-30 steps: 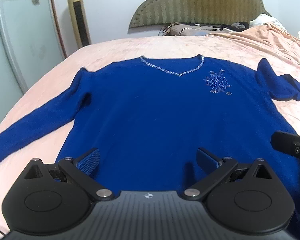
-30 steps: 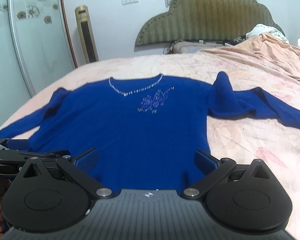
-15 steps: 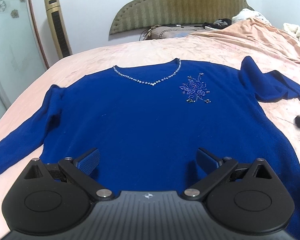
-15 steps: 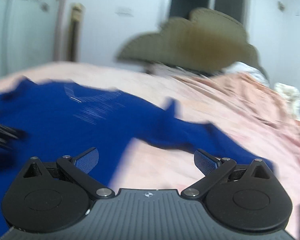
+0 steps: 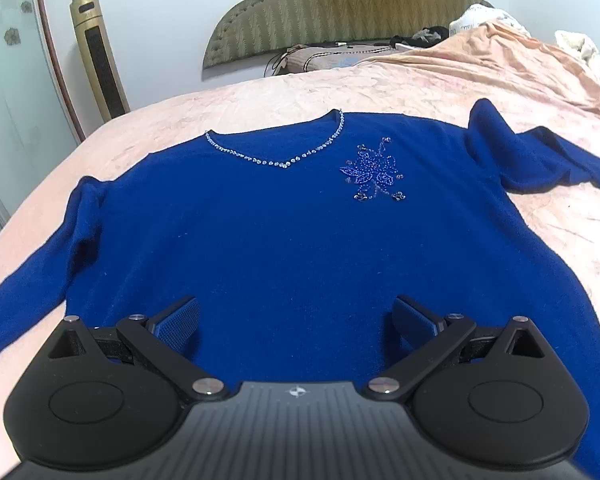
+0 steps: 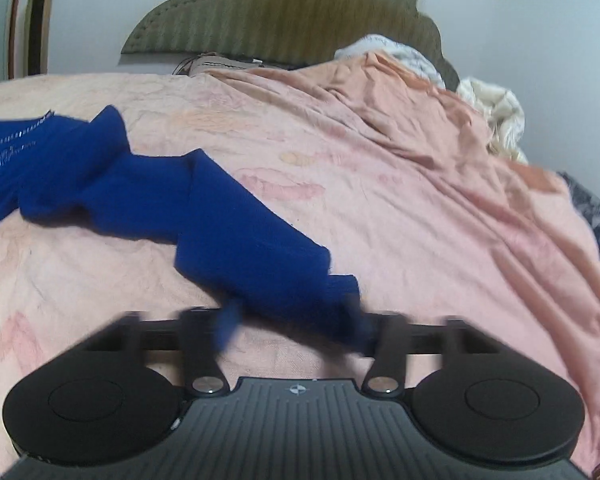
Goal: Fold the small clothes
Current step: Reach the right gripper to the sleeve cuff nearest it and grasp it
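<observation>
Now we are aiming the half-open, blurred right gripper (image 6: 296, 330) at the soft, limp sweater's (image 5: 300, 232) near right cuff (image 6: 324, 300); left gripper (image 5: 296, 320) wide, empty.

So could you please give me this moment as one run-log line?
left gripper: open over sweater | right gripper: blurred, at sleeve end | fold: not begun
</observation>
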`<state>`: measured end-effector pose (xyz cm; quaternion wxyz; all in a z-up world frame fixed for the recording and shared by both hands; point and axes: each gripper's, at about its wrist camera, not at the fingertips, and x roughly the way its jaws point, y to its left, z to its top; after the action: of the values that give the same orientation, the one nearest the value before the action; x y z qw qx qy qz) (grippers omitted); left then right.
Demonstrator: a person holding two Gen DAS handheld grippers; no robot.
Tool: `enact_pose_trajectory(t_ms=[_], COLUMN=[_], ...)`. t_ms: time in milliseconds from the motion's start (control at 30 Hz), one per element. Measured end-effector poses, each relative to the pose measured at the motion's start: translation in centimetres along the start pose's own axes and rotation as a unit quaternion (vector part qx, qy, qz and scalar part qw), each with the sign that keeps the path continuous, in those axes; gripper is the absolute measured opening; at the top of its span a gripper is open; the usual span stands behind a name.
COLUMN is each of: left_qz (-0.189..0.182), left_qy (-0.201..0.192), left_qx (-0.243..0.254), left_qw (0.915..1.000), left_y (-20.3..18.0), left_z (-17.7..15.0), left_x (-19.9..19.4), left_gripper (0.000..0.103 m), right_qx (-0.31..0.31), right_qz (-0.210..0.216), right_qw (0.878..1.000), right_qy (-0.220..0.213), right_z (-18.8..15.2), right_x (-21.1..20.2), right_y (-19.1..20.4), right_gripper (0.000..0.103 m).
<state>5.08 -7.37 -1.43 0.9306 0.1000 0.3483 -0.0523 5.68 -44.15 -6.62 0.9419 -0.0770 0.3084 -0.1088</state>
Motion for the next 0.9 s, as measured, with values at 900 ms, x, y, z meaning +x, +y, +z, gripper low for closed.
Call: enact_pose_trajectory(t_ms=[900], left_qz=[0.0], left_qy=[-0.007], left_qx=[0.013], left_qw=[0.9999], left_y=[0.0], left_z=[0.4], left_x=[-0.5], left_gripper=[0.103], right_qx=[0.715], right_qz=[0.156], right_qw=[0.676], right_qy=[-0.085], right_z=[-5.6], right_x=[3.0], right_y=[-17.7], right_gripper=[0.029])
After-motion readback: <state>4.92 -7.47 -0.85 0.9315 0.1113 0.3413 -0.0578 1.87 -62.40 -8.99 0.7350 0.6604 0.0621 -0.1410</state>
